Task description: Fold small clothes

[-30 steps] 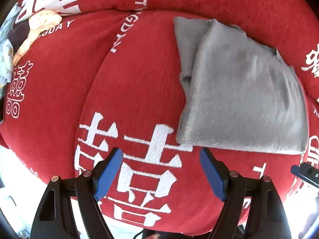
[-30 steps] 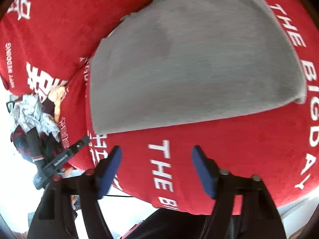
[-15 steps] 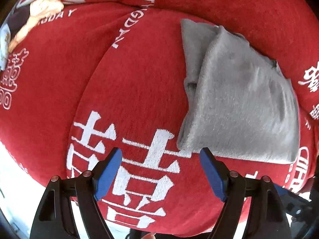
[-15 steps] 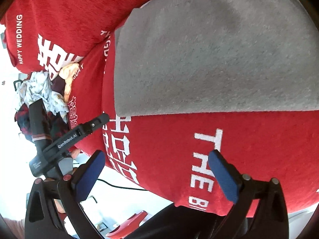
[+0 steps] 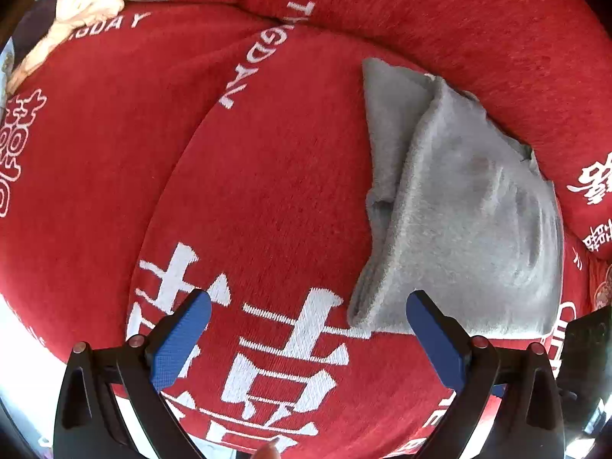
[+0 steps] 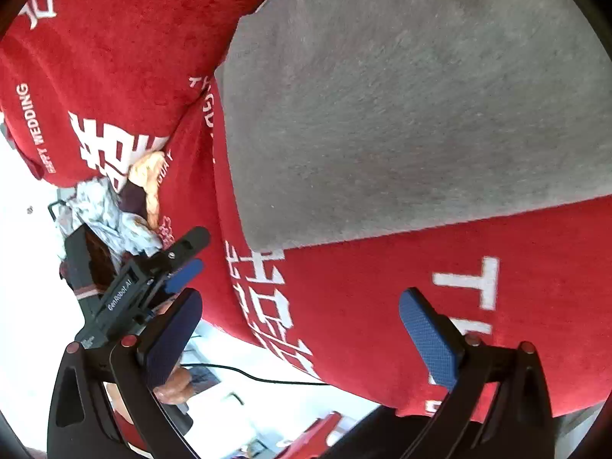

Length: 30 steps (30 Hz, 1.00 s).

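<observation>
A folded grey garment [image 5: 466, 214] lies on a red blanket [image 5: 248, 176] with white lettering. In the left wrist view it is right of centre, with a lower layer sticking out along its left edge. My left gripper [image 5: 306, 329] is open and empty, its right finger just short of the garment's near corner. In the right wrist view the grey garment [image 6: 413, 99] fills the upper right. My right gripper [image 6: 302, 325] is open and empty, in front of the garment's near edge. The left gripper [image 6: 183, 260] also shows in the right wrist view, at the left.
A pile of other small clothes [image 6: 111, 206] lies at the blanket's left end, seen as a cream piece [image 5: 84, 4] in the left wrist view. A raised red roll [image 5: 420, 7] runs behind the garment. A black cable [image 6: 267, 378] lies below the blanket's front edge.
Both grippers have shifted along the blanket; the left one has come closer to the garment's near corner. The right gripper's jaws have opened wider. The garment has not moved.
</observation>
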### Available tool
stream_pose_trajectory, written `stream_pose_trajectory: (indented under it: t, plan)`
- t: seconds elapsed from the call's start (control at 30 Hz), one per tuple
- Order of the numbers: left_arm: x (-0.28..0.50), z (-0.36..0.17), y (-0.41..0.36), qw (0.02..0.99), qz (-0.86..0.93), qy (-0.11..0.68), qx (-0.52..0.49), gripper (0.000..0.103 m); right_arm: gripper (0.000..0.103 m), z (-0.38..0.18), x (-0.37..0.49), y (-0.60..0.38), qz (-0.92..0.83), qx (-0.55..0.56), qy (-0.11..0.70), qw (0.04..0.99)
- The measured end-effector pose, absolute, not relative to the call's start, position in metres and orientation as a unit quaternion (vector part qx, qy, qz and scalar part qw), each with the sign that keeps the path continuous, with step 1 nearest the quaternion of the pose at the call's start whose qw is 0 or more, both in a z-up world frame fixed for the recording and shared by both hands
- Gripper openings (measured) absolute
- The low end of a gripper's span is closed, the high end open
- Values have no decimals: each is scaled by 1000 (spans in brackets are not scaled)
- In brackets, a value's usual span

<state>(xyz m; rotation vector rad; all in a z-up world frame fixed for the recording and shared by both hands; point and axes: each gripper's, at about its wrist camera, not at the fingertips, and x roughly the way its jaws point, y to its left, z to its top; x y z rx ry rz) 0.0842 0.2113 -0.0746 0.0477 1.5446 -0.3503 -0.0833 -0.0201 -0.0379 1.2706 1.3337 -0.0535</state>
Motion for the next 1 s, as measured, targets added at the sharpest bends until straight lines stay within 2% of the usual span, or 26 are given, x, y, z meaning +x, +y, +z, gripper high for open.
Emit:
stream_pose_trajectory:
  t: [0.17,0.43,0.57,0.67,0.73,0.77,0.8,0.87,1.0]
  plan:
    - [93,-83,213,694,-167,701,8,102,103,-49,-79,-19,-23,589,547,595]
    - [118,-85,224,670,-223,699,-109,102,103,-79,-86,-27,-34,689,453,565]
    - [125,-90,217,660,-248,699,-115,102,102,-93,-91,-28,-50,743,392,540]
    - [128,-95,207,646,-269,703,-123,102,100,-94,-81,-25,-52,756,376,534]
    - [130,-98,200,639,-278,704,-134,102,86,-96,-72,-22,-44,761,374,528]
    - [132,-100,197,634,-284,705,-142,102,65,-99,-68,-21,-41,765,378,520]
    - [133,-102,196,629,-289,707,-146,102,36,-102,-66,-21,-43,766,384,514]
    - [137,-107,189,617,-299,712,-154,102,12,-107,-65,-22,-40,773,386,503]
    - [148,-119,168,578,-336,723,-172,102,10,-87,-63,-32,-8,770,360,526]
